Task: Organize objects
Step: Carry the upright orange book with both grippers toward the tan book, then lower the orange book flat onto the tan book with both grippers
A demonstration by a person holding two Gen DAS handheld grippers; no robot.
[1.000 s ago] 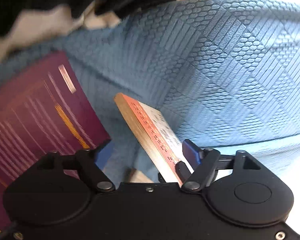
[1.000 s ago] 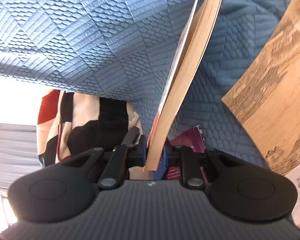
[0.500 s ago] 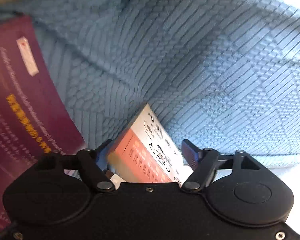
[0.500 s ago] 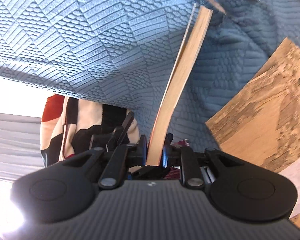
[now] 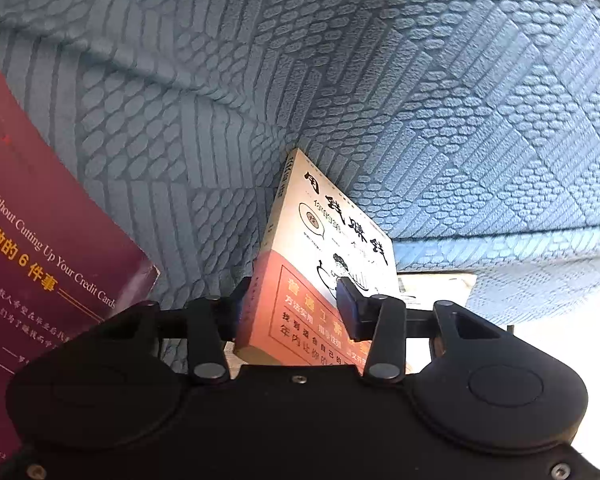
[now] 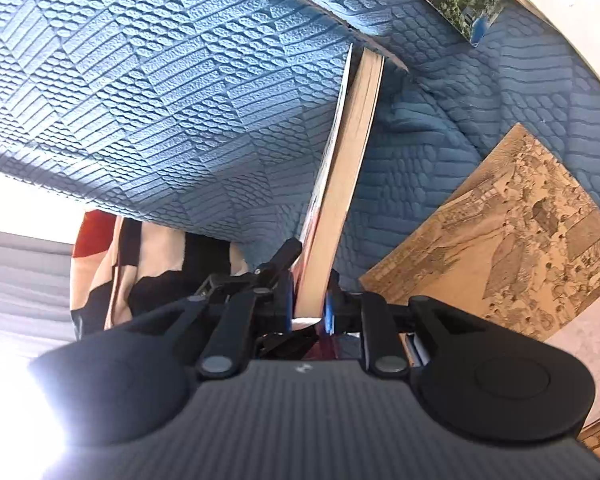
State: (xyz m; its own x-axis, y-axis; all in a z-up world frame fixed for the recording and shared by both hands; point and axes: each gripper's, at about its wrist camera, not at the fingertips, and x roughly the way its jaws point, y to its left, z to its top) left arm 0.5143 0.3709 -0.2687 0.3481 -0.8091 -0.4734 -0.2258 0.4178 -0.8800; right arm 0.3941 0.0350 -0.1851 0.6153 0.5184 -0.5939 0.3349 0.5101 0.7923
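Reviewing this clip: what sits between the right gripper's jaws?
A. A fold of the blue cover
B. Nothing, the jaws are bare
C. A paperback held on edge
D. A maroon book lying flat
C: in the right wrist view the right gripper is clamped on the bottom of a paperback, which stands on edge with its yellowed page block facing the camera, above the blue cover.

Looks like a home, likely a bedroom: blue quilted bedspread (image 5: 380,80), paperback books (image 6: 520,232) scattered on it, patterned clothing (image 6: 148,264) heaped alongside.
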